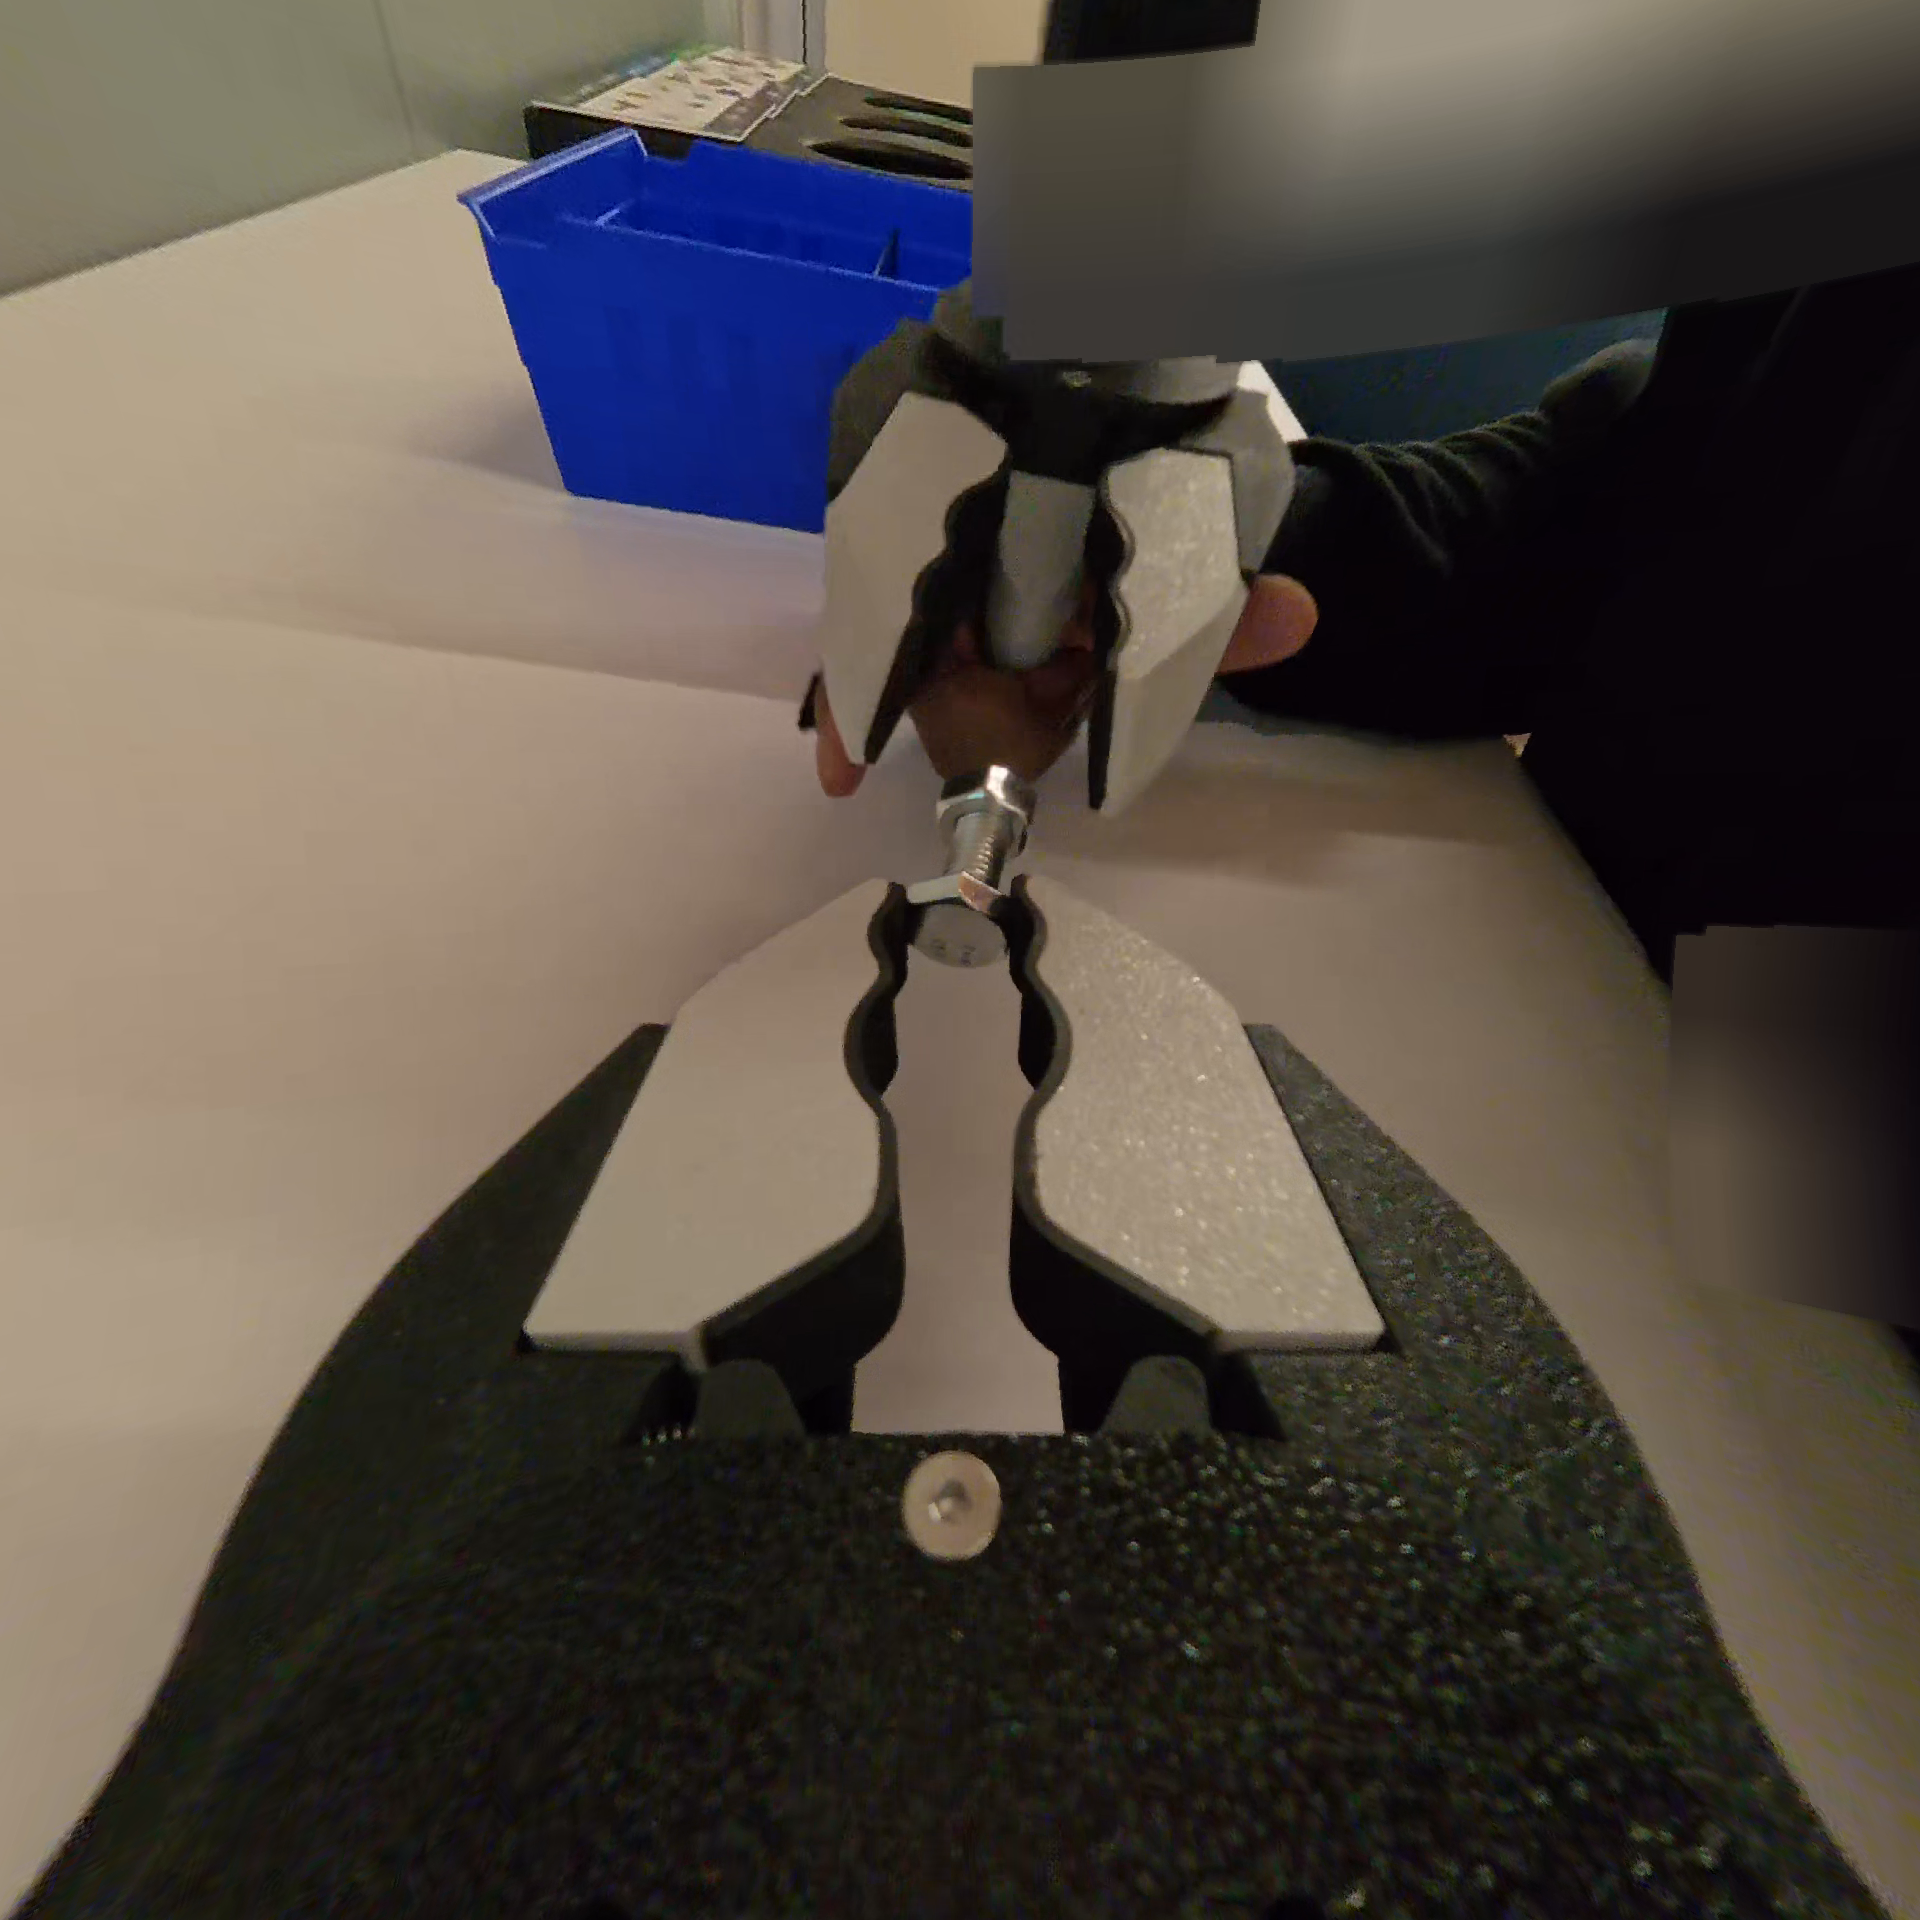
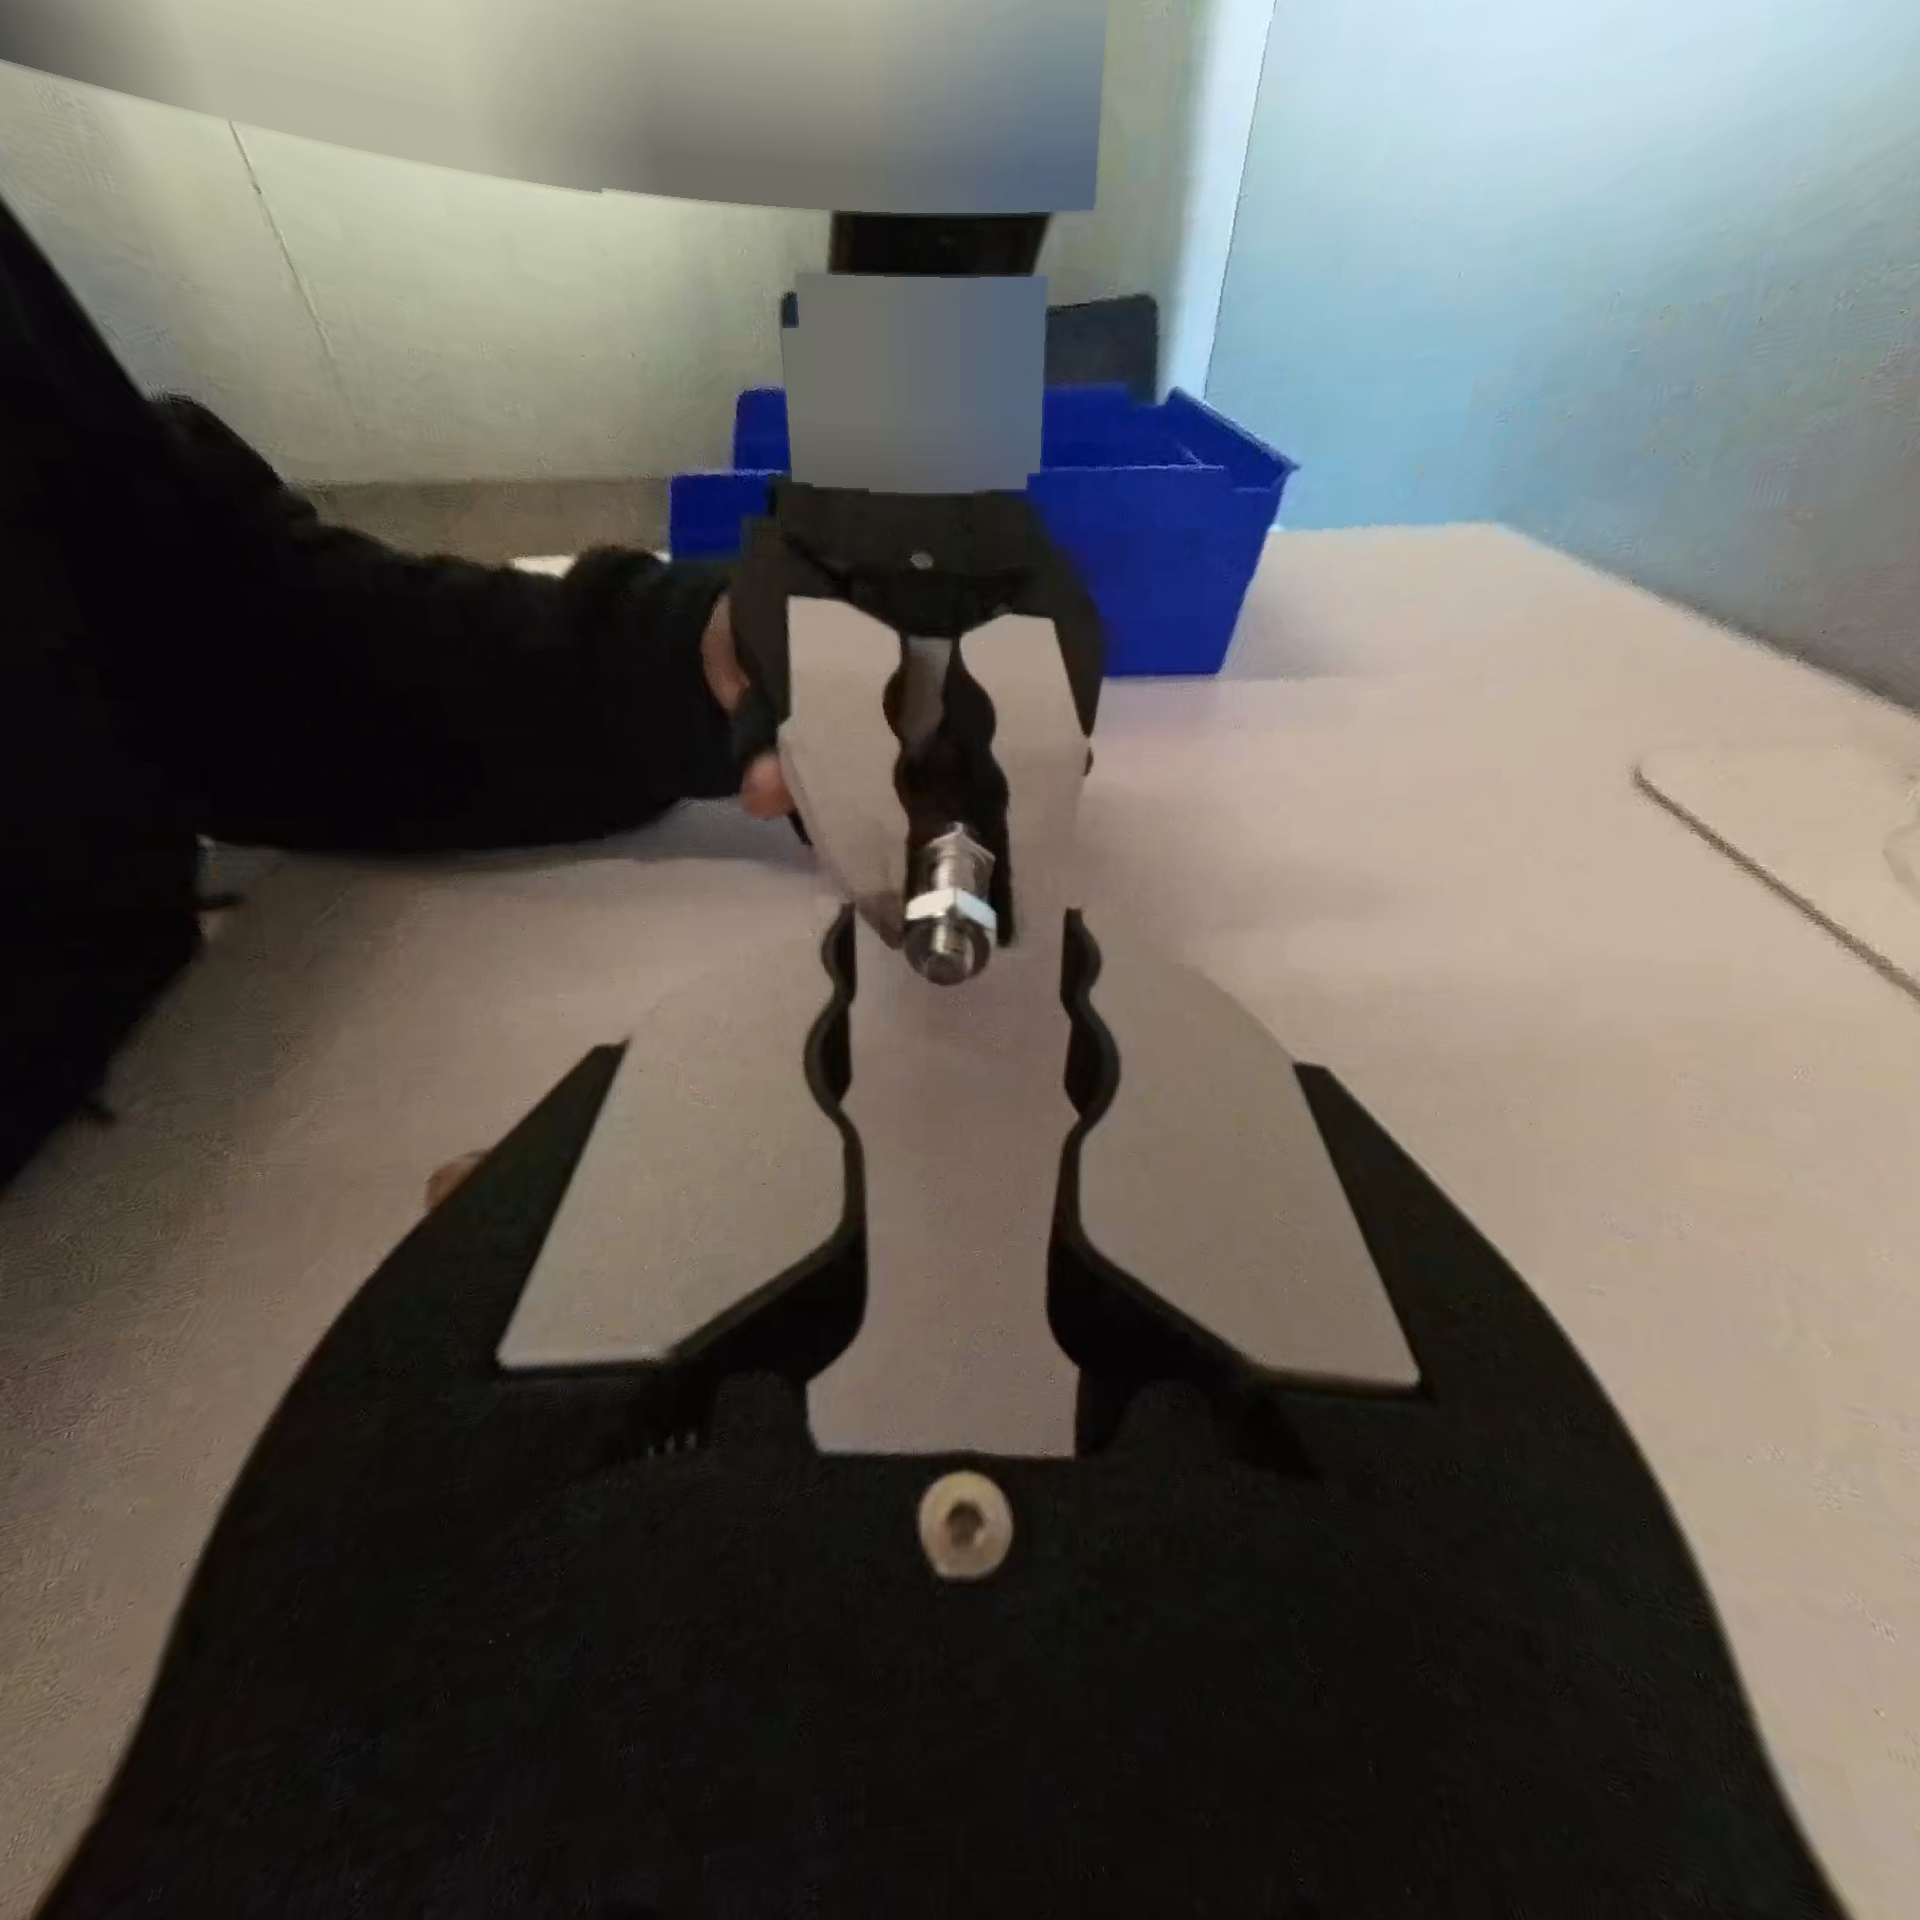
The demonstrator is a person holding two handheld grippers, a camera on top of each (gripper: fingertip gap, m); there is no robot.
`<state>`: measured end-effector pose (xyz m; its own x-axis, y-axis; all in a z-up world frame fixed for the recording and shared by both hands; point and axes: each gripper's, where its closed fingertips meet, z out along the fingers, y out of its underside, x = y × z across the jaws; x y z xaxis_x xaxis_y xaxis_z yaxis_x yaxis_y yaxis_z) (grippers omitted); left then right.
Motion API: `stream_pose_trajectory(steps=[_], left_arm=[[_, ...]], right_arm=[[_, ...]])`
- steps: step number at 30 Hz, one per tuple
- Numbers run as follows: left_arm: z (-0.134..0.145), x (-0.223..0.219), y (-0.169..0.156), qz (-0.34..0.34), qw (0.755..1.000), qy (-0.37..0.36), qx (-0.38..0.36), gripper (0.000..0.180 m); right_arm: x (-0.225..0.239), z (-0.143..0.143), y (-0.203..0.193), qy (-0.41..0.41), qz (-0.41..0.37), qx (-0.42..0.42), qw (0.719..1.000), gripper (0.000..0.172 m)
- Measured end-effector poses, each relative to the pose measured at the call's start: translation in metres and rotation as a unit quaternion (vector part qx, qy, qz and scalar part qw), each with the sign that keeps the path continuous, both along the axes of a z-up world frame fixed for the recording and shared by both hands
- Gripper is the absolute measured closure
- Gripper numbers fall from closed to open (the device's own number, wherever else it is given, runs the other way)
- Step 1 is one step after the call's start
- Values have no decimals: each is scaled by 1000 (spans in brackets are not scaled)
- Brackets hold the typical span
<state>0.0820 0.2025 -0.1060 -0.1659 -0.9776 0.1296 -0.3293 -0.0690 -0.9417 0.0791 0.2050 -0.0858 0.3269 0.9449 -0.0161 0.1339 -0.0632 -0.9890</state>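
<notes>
A pale, matte counter (image 2: 1403, 831) filled both views, bare save for a blue plastic bin (image 1: 707, 353) at its far side; plain light walls stood behind it, and the right wrist view alone gave them a bluish cast on one side and showed a thin curved line across the counter's right part. The left wrist view alone showed a black box (image 1: 831, 125) with slots behind the bin. The left tool (image 1: 956, 920) was closed narrowly on the hexagonal head of a silver bolt (image 1: 971, 862), its black pads pressed to the head's sides, the threaded shank carrying a nut (image 1: 987, 805) near its far end. The bolt was held above the counter between the two tools. The right tool (image 2: 961, 940) stood wide, its fingertips on either side of the bolt's tip and clear of it. Each view showed the opposite tool head-on with a dark sleeve (image 2: 416, 675) and a hand (image 1: 1262, 623) behind it.
</notes>
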Motion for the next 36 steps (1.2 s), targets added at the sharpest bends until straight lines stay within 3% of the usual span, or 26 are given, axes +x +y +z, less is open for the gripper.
stream_pose_trajectory(steps=[3,4,6,8,9,11,13,17,20,22,24,27,30,31,33,36], left_arm=[[-1,0,-1,0,1000,3,15,163],[-3,0,-2,-1,1000,9,15,163],[-5,-1,-5,-10,1000,17,-1,163],[-7,-1,-8,-19,999,26,-43,163],[-8,-1,-9,-22,997,29,-70,163],[-8,0,-5,-17,995,26,-98,163],[-4,-1,-4,-14,995,13,-94,163],[-2,-1,0,-6,998,1,-65,163],[1,-1,0,-5,999,-9,-52,163],[2,-1,-1,-8,999,-12,-47,163],[1,-1,-3,-11,999,-7,-45,163],[-2,-3,-6,-22,997,6,-73,163],[-5,-2,-7,-24,994,21,-108,163],[-5,-2,-6,-22,993,19,-113,163],[-3,-3,-3,-16,994,9,-110,163],[0,-3,2,-4,997,-3,-80,163]], right_arm=[[-2,-8,0,-8,7,-32,999,146],[-4,-11,-3,-23,15,-13,1000,154],[-5,-15,-6,-74,8,85,994,155],[-5,-18,-9,-141,-4,229,963,155],[-5,-19,-9,-176,-14,309,935,155],[-6,-18,-6,-217,-38,399,890,154],[-7,-10,-7,-187,-44,374,907,150],[-4,-7,-3,-87,-25,163,983,137],[-4,-5,-2,-20,-2,25,999,134],[-4,-5,1,-1,-1,-17,1000,136],[-5,-7,-2,-15,4,10,1000,151],[-7,-12,-7,-98,-9,178,979,155],[-8,-17,-8,-208,-37,401,891,155],[-9,-16,-7,-220,-45,427,876,155],[-10,-10,-10,-187,-43,386,902,147],[-6,-2,-2,-107,-51,237,964,142]])
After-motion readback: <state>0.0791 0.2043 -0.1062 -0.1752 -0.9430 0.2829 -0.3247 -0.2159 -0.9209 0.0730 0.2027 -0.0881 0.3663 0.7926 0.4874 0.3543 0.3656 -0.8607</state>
